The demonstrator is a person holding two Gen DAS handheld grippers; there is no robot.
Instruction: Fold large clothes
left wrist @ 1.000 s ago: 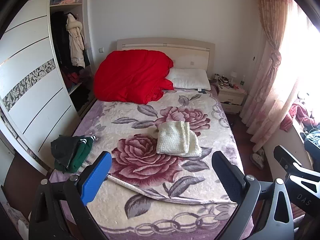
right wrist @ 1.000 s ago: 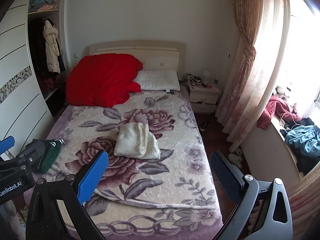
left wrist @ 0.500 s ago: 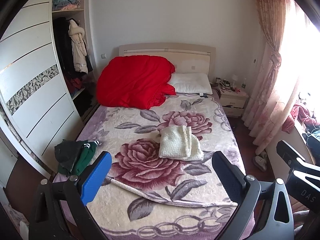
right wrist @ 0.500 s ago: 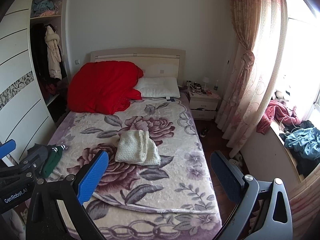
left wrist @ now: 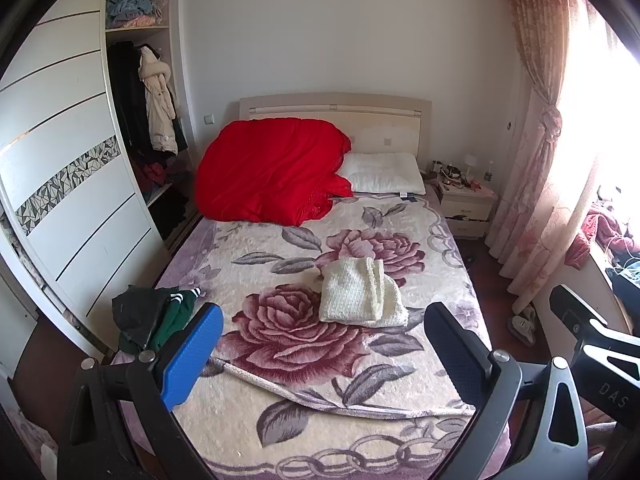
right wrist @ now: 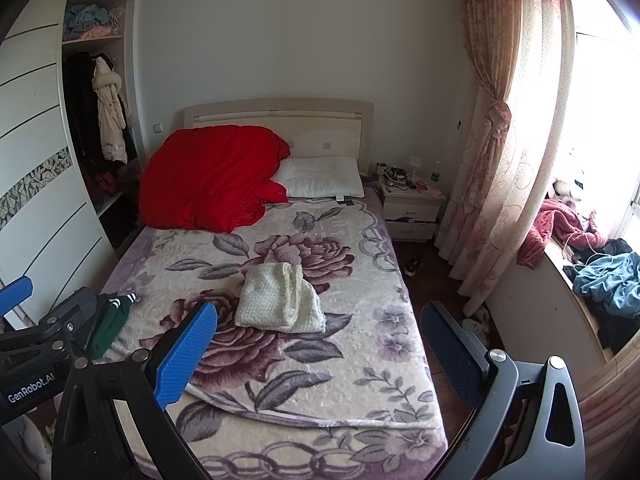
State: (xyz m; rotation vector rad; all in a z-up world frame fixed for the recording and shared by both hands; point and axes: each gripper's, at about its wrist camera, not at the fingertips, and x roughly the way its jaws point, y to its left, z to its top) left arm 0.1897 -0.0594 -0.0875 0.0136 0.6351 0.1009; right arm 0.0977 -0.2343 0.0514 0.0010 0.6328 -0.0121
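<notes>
A cream knitted garment point(left wrist: 360, 296) point(right wrist: 278, 300) lies folded in the middle of the bed's floral blanket point(left wrist: 304, 408) point(right wrist: 352, 360). A crumpled dark green garment point(left wrist: 150, 318) point(right wrist: 110, 320) sits at the bed's left edge. My left gripper point(left wrist: 324, 354) hangs open over the foot of the bed, nothing between its fingers. My right gripper point(right wrist: 320, 352) is open too, held at the same height to the right of the left one. Both stand well short of the clothes.
A red quilt point(left wrist: 268, 172) and a white pillow point(left wrist: 386, 174) lie at the headboard. An open wardrobe point(left wrist: 144, 120) stands on the left, a nightstand point(left wrist: 466, 204) and curtains point(left wrist: 536, 152) on the right. Clothes are piled on the window ledge point(right wrist: 600, 276).
Both grippers have drawn back and up from the bed, so the bed and clothes appear lower and farther away. Both stay open. Nothing on the bed has moved.
</notes>
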